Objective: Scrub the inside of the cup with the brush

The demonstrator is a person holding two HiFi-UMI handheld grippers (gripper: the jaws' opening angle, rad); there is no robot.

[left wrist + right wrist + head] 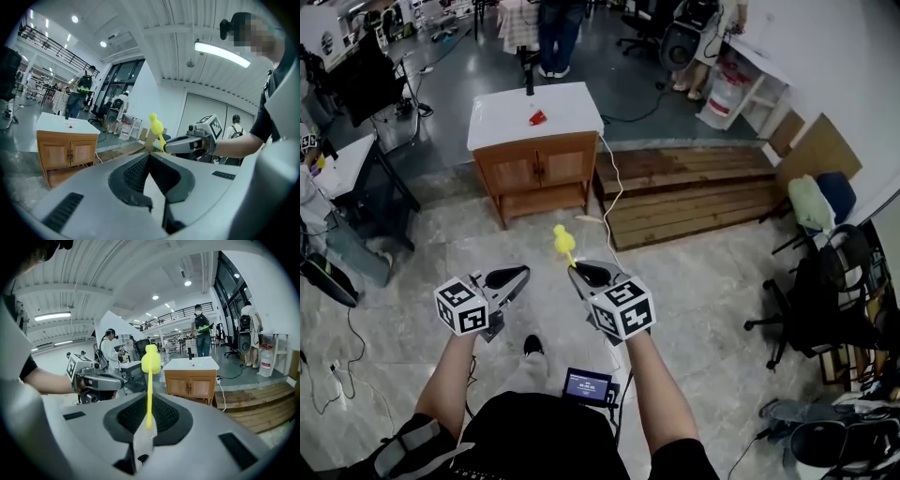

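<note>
My right gripper (574, 270) is shut on the thin stem of a yellow brush (562, 240), whose foam head points forward and up. In the right gripper view the brush (150, 360) rises straight out between the closed jaws of the right gripper (149, 401). My left gripper (522, 272) is level with it on the left, shut with nothing between its jaws. The left gripper view shows its pads (136, 171) together and the brush (155, 124) off to the right. I see no cup that I can make out in any view.
A wooden cabinet with a white top (502, 117) stands ahead, with a small red thing (537, 117) and a black upright object (528, 80) on it. Wooden platforms (694, 187) lie to its right, with a white cable (615, 197) across the floor. Office chairs (806, 300) crowd the right side.
</note>
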